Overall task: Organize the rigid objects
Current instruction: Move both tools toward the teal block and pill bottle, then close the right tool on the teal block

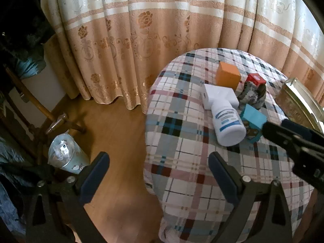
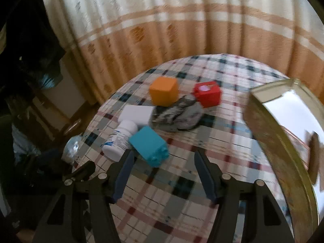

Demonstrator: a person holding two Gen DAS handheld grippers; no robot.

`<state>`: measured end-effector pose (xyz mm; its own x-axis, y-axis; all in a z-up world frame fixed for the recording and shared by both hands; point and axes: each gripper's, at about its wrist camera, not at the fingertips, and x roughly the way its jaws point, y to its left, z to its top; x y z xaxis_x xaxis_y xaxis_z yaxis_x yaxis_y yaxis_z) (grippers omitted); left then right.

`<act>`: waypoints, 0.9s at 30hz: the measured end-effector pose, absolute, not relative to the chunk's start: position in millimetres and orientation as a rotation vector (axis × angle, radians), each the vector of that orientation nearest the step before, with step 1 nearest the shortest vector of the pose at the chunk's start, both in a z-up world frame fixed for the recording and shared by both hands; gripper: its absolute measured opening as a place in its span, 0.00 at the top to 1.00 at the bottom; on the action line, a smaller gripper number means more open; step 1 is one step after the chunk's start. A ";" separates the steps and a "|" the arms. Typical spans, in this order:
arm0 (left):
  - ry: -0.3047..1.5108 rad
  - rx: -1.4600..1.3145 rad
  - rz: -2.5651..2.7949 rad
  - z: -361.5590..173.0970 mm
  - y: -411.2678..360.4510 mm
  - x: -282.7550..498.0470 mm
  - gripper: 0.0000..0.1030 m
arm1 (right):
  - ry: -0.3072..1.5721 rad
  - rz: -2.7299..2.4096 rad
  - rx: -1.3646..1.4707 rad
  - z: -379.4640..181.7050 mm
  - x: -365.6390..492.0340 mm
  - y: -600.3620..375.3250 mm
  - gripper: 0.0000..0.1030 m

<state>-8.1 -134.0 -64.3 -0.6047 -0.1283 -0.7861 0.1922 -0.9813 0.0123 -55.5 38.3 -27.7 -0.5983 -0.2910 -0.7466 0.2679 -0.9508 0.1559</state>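
surface: round bench (image 2: 202,172) under plaid cloth, white, grey, teal and dark red checks
cluster: orange plastic cube (image 2: 164,91), red plastic cube (image 2: 207,94), teal plastic block with studs (image 2: 148,145), white box (image 2: 137,114), white cylindrical bottle with blue label (image 2: 119,139) lying on its side, crumpled grey patterned rag (image 2: 178,115), all close together mid-bench
tin: gold-rimmed metal tin, shiny inside (image 2: 283,125), right edge of bench
right hand-held gripper (image 2: 164,174): jaws apart, nothing between, teal block just beyond its tips
left hand-held gripper (image 1: 158,176): jaws wide apart, empty, over bench edge and wood floor (image 1: 113,141)
backdrop: peach floral curtain (image 1: 141,40)
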 end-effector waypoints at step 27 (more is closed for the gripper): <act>0.131 1.281 -2.818 -42.2 -99.6 -36.3 0.03 | -0.107 -2.646 1.251 -35.1 -56.3 91.5 0.67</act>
